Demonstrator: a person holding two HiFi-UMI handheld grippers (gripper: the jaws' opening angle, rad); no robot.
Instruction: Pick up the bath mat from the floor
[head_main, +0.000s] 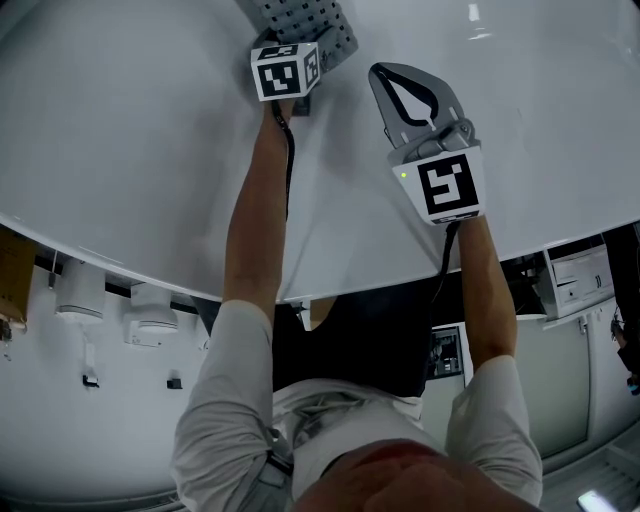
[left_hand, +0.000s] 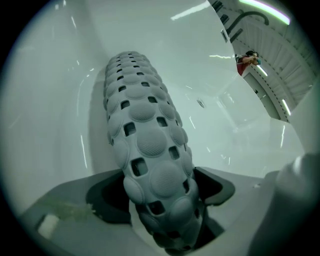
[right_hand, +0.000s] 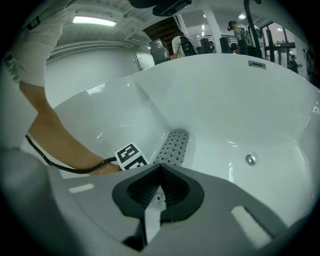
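Observation:
A grey rolled bath mat (left_hand: 145, 125), bumpy and full of square holes, lies along the floor of a white bathtub (head_main: 130, 150). The mat's near end sits between the jaws of my left gripper (left_hand: 162, 200), and the dark pads (left_hand: 107, 197) touch it on both sides. In the head view the left gripper (head_main: 300, 42) reaches down onto the mat (head_main: 312, 18) at the top edge. My right gripper (head_main: 385, 72) hangs beside it over the tub, shut and empty. In the right gripper view its jaw tips (right_hand: 160, 167) meet, and the mat (right_hand: 174, 147) lies beyond them.
The tub's curved walls rise on all sides, with a round metal fitting (right_hand: 250, 159) on the far slope. A dark faucet (left_hand: 250, 17) stands at the rim. People and equipment (right_hand: 240, 30) stand past the far rim. My left forearm and cable (right_hand: 65, 160) cross the tub's left side.

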